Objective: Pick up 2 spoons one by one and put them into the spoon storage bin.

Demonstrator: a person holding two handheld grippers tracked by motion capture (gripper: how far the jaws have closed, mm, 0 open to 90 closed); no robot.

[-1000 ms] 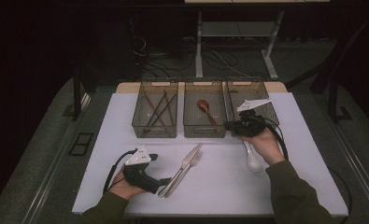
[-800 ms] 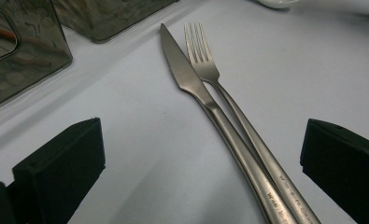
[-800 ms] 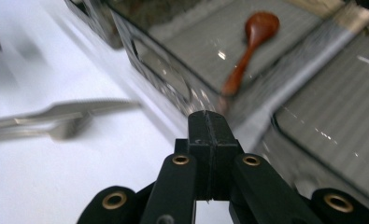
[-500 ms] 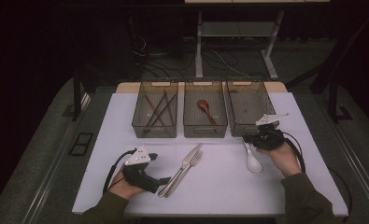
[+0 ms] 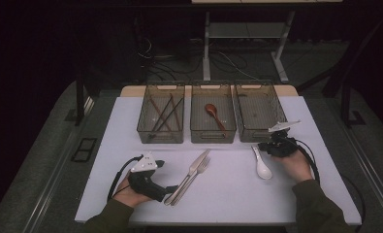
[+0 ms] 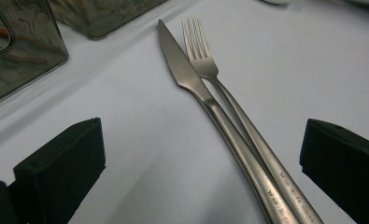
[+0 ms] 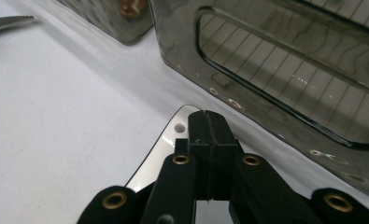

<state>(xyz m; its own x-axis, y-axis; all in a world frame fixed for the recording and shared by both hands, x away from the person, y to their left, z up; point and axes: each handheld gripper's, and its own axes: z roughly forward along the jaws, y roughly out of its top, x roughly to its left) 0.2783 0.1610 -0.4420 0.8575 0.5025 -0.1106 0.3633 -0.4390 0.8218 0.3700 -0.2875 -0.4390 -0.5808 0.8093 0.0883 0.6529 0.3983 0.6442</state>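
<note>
Left gripper (image 5: 172, 188) sits low at the near edge of the bench (image 5: 131, 126), its blocky matte black fingers (image 6: 63, 163) spread wide, nothing pressed between them; the handles of the knife (image 6: 205, 98) and fork (image 6: 229, 107) run through the gap in the left gripper view. Both are brushed steel, slim rounded handles lying side by side and touching, the knife's blade smooth and tapering to a point, the fork with long thin tines. Bench surface is plain, white and matte. To the right, just past mid-bench, the white spoon (image 5: 263, 166) lies flat, glossy, with a rounded bowl and a short handle. Right gripper (image 5: 260, 146) is at the handle's end; in the right gripper view its rubbery black fingers (image 7: 198, 135) are pressed shut, with the handle's pale, pierced tip (image 7: 177, 125) showing just beside and under them; whether they pinch it, cannot tell. Beyond stand three smoky translucent plastic bins in a row: the right bin (image 5: 276, 116) bare with a ribbed floor, the middle bin (image 5: 199, 131) holding a brown wooden spoon (image 5: 213, 113), the left bin (image 5: 143, 127) holding dark chopsticks (image 5: 166, 114), crossed.
</note>
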